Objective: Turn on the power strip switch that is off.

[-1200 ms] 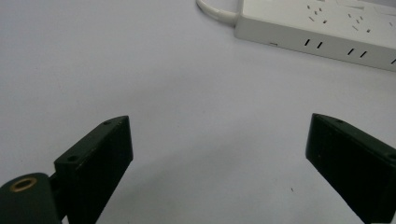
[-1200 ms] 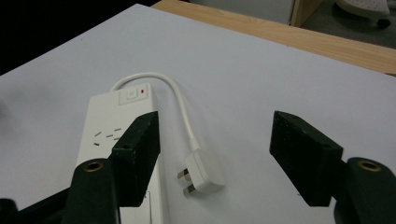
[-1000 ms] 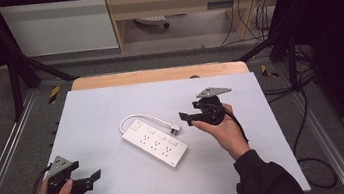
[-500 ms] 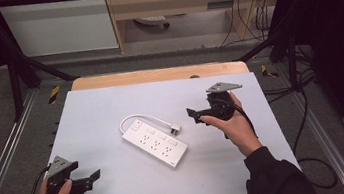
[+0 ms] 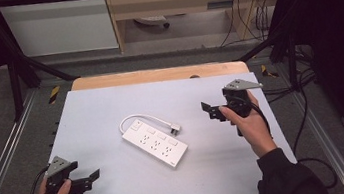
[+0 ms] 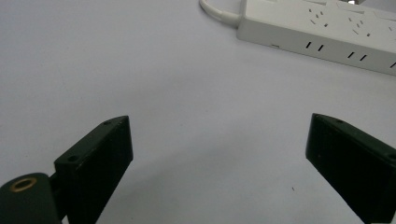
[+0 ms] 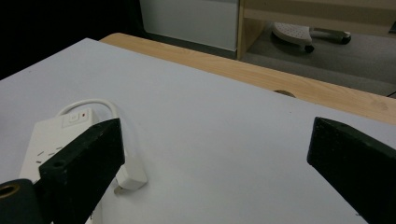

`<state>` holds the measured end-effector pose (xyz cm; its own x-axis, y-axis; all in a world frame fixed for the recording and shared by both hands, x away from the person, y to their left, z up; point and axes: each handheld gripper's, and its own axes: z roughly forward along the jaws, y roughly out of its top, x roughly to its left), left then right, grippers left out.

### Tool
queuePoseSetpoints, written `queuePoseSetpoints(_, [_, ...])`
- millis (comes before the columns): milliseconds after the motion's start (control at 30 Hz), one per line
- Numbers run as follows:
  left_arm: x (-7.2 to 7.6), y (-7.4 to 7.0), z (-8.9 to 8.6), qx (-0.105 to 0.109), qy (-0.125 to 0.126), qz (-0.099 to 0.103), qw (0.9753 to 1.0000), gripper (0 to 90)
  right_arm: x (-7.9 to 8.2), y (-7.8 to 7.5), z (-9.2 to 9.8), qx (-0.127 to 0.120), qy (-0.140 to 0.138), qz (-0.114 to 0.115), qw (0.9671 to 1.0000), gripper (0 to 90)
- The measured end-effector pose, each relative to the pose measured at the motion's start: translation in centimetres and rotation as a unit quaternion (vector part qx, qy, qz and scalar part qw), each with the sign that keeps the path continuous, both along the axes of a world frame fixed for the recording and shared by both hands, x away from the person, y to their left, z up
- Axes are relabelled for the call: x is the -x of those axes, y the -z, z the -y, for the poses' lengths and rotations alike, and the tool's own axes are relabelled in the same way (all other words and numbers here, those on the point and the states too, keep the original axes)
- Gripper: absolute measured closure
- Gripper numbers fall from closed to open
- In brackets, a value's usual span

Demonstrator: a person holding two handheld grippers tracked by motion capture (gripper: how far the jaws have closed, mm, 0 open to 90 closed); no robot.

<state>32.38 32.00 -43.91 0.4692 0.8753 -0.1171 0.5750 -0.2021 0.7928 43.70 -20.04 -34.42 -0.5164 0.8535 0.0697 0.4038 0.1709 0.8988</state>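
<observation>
Two grippers, jaws wide and empty, flank a white power strip (image 5: pixel 155 142) with coiled cord

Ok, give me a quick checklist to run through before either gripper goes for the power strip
1. Left gripper open: ok, jaws wide apart.
2. Right gripper open: ok, jaws wide apart.
3. Both grippers empty: ok.
4. Power strip lying flat on the table: ok.
5. Plug free of the sockets: ok, it lies beside the strip.
6. Switch off: cannot tell.
</observation>
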Motion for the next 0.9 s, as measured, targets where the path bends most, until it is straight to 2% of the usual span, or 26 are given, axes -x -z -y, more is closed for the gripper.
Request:
queuePoseSetpoints(333, [0.0,0.0,0.0,0.0,0.0,0.0,1.0,7.4,1.3,0.1,2.3,0.009,0.014,0.004,0.9999,4.0])
queuePoseSetpoints(567, [0.0,0.0,0.1,-0.001,0.001,-0.001,1.0,7.4,2.3,0.3,4.2,0.004,0.027,0.008,0.9996,3.5])
queuePoseSetpoints(900, [0.0,0.0,0.1,0.0,0.001,-0.001,1.0,7.4,3.8,1.6,6.6,-0.006,0.049,0.005,0.9988,3.3])
